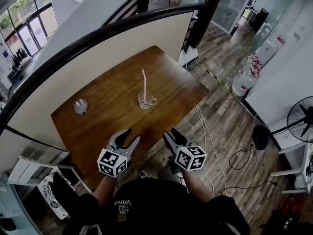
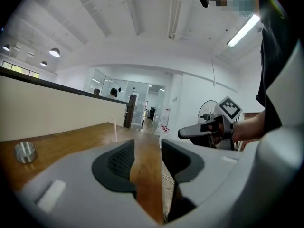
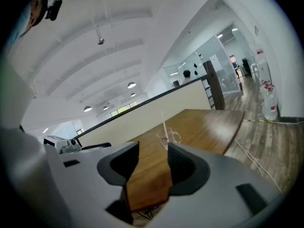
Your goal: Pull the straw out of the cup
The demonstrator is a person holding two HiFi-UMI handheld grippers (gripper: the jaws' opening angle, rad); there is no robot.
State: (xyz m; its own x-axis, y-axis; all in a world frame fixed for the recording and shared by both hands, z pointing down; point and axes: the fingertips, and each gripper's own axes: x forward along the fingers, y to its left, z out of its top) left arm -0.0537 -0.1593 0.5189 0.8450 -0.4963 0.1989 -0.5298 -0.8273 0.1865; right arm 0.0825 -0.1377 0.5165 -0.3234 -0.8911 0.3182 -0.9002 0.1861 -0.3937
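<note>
A clear glass cup (image 1: pixel 145 101) with a handle stands in the middle of the wooden table (image 1: pixel 107 89). A pale pink straw (image 1: pixel 144 83) stands upright in it. Both grippers hover at the near table edge, well short of the cup. My left gripper (image 1: pixel 130 136) is open and holds nothing, and my right gripper (image 1: pixel 171 134) is likewise open and holds nothing. In the right gripper view the cup (image 3: pixel 167 138) and straw (image 3: pixel 164 124) lie ahead, just beyond the open jaws (image 3: pixel 153 163). The left gripper view shows only the straw (image 2: pixel 114 130) far ahead of its open jaws (image 2: pixel 147 160).
A small metal cup (image 1: pixel 80 106) sits at the table's left side, also seen as the metal cup (image 2: pixel 25 152). A cream partition wall (image 1: pixel 98 48) runs behind the table. Cables (image 1: pixel 208 141) lie on the wood floor to the right, near water jugs (image 1: pixel 243 82) and a fan (image 1: pixel 301 119).
</note>
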